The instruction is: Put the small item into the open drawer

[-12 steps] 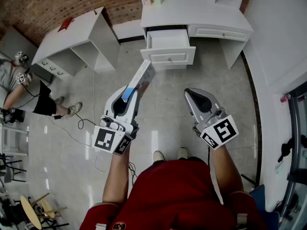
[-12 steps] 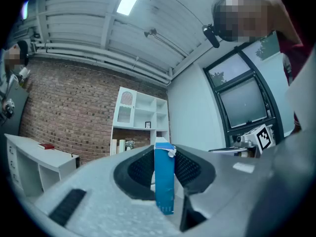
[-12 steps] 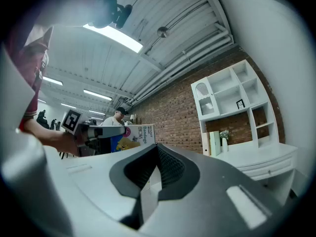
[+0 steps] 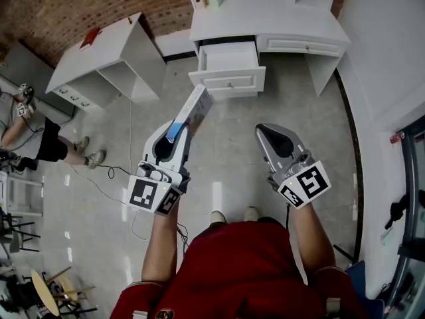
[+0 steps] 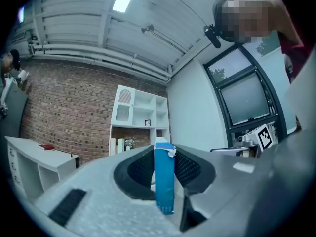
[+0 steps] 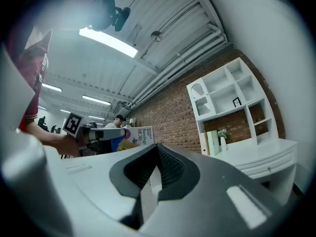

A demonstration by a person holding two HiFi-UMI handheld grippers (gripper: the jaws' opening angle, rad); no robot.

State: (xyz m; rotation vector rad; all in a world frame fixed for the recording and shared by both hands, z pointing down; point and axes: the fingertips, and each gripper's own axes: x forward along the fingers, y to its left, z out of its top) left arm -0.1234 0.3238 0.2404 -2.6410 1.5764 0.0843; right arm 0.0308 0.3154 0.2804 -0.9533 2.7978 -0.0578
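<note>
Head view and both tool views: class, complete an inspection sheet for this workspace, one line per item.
Surface: glossy pale tiled floor; white desk ahead.
Job's things: blue-and-white box held in the left tool; desk drawer pulled open.
Clutter: red thing on the side cabinet.
Tools: left tool shut on the box; right tool shut, empty.
Cables: dark cable trailing over the floor.
Surroundings: brick wall; a person sitting at left.

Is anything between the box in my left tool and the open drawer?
Nothing visible. The left tool grips the blue-and-white box, and only bare floor lies between it and the open drawer ahead.
</note>
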